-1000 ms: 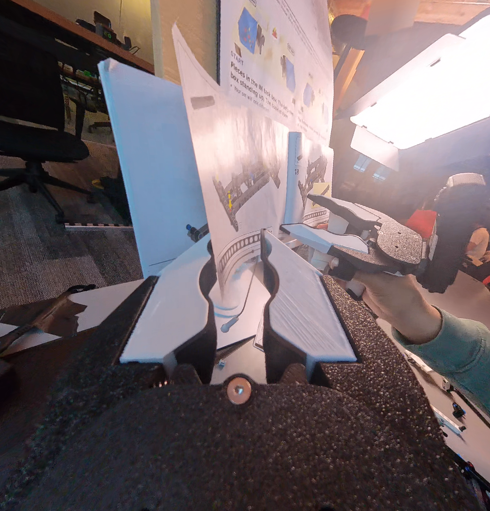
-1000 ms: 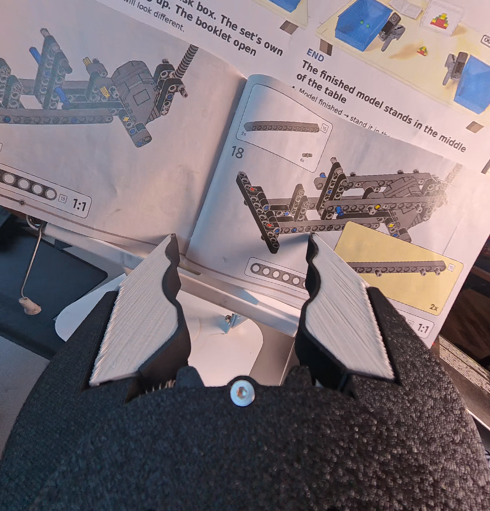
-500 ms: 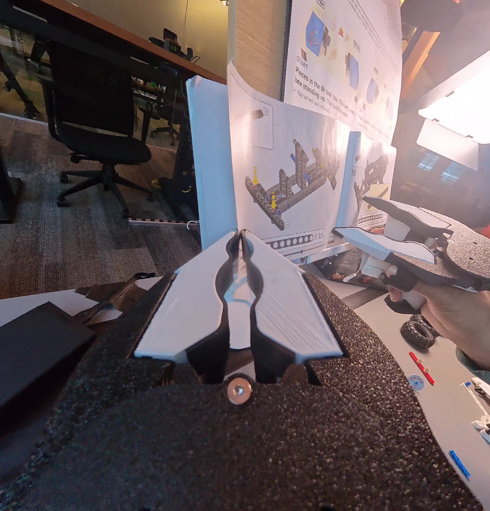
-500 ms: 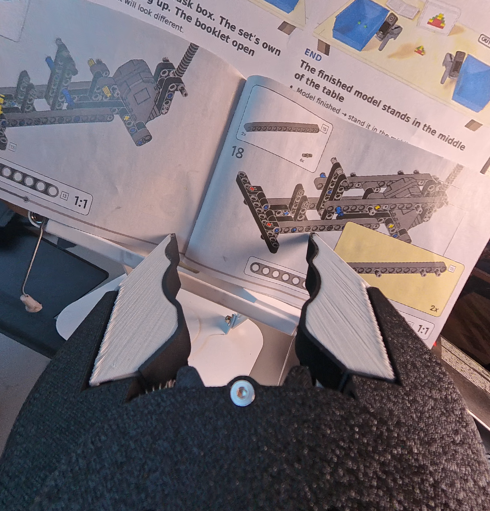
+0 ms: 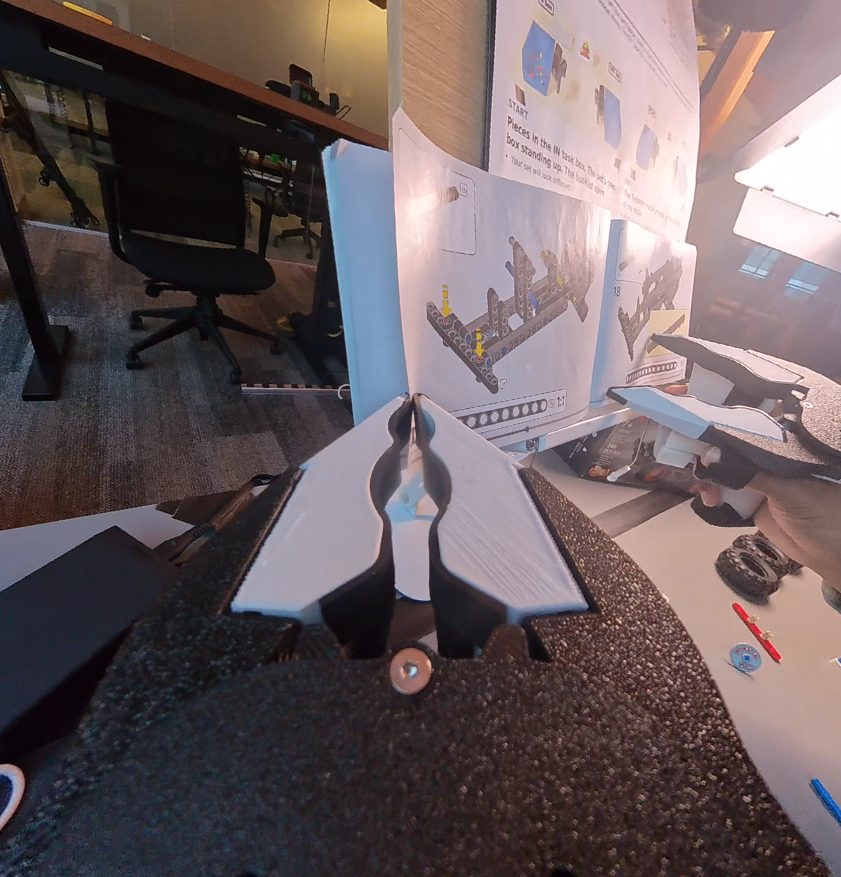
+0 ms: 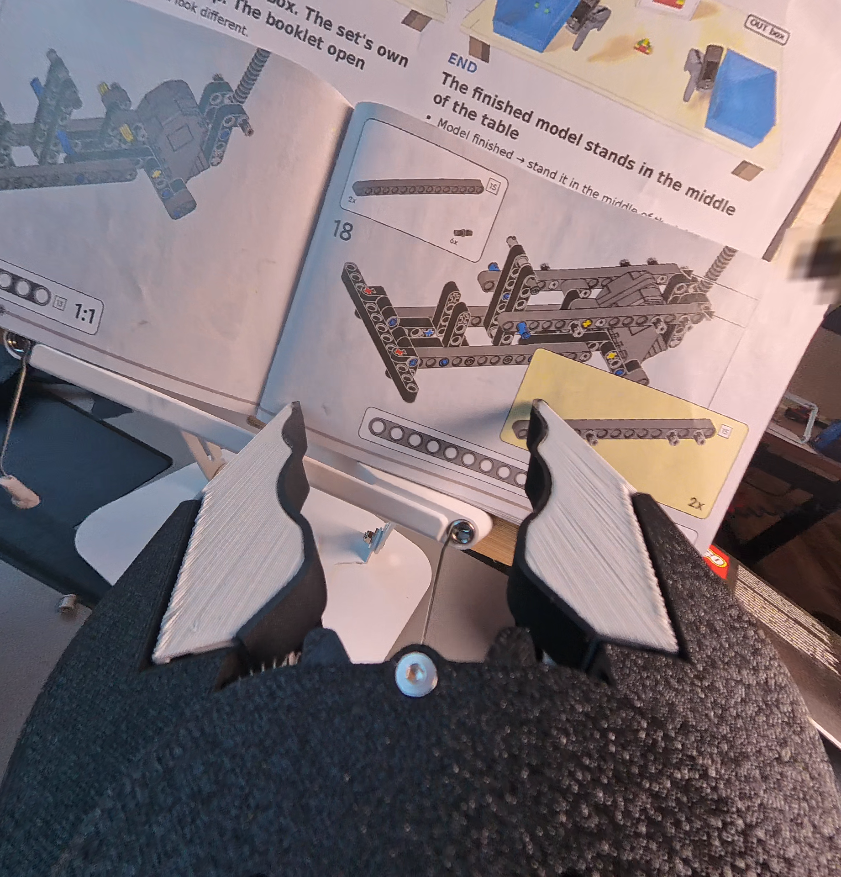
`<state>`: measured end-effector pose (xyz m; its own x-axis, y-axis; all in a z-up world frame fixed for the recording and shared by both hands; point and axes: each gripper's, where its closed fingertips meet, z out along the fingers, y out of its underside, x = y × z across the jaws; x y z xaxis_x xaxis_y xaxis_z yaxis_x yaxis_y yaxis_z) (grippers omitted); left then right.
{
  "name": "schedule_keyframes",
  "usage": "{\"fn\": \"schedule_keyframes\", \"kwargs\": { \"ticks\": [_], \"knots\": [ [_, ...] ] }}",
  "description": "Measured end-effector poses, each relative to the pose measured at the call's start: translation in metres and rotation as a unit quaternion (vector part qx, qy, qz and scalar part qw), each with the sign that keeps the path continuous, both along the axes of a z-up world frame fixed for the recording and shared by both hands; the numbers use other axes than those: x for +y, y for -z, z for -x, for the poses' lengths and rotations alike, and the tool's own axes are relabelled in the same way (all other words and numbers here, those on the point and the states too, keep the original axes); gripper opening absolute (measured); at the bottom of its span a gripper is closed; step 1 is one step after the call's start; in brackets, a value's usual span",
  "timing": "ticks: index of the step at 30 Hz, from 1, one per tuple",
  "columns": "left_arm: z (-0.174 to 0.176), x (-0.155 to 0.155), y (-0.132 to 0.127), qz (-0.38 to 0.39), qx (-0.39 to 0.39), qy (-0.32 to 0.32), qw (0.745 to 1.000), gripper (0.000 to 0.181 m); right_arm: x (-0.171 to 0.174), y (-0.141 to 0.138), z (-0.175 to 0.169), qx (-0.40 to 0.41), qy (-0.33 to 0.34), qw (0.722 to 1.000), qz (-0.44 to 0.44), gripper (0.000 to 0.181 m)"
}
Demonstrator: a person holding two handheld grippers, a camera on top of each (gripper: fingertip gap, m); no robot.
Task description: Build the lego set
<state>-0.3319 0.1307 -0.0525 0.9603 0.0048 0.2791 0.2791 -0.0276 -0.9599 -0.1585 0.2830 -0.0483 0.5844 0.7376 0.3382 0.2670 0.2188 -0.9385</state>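
The Lego instruction booklet (image 5: 494, 308) stands open on a white stand (image 6: 395, 510), showing drawings of a grey beam frame; it also fills the right wrist view (image 6: 527, 308). My left gripper (image 5: 411, 403) is shut with its tips touching, just in front of the booklet's lower left corner, and I see nothing held in it. My right gripper (image 6: 416, 408) is open and empty, close to the bottom edge of the right-hand page. It also shows in the left wrist view (image 5: 634, 365), held by a hand at the right.
A printed task sheet (image 5: 594, 95) hangs behind the booklet. Black tyres (image 5: 750, 567), a red piece (image 5: 755, 631) and a blue piece (image 5: 831, 802) lie on the table at right. A black box (image 5: 44, 631) sits at left. A dark set box (image 5: 608, 455) lies under the stand.
My left gripper had a booklet page between its open fingers; it has since shut and drawn back, and the page now lies flat on the left side. My right gripper edged nearer to the booklet.
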Motion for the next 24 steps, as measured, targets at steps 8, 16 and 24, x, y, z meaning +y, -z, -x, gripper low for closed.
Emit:
{"fn": "schedule_keyframes", "kwargs": {
  "ticks": [8,16,24],
  "knots": [
    [0.000,-0.001,-0.001,-0.003,0.010,-0.008,1.000,0.000,0.013,-0.002,-0.017,0.019,-0.009,1.000,0.013,0.084],
    [-0.002,-0.002,-0.004,-0.009,0.019,-0.014,1.000,0.000,0.031,-0.008,-0.039,0.085,0.002,0.995,0.057,0.031],
    [-0.003,-0.003,-0.002,-0.010,0.017,-0.015,1.000,0.000,0.037,-0.013,-0.046,0.100,0.015,0.993,0.057,0.014]
  ]
}}
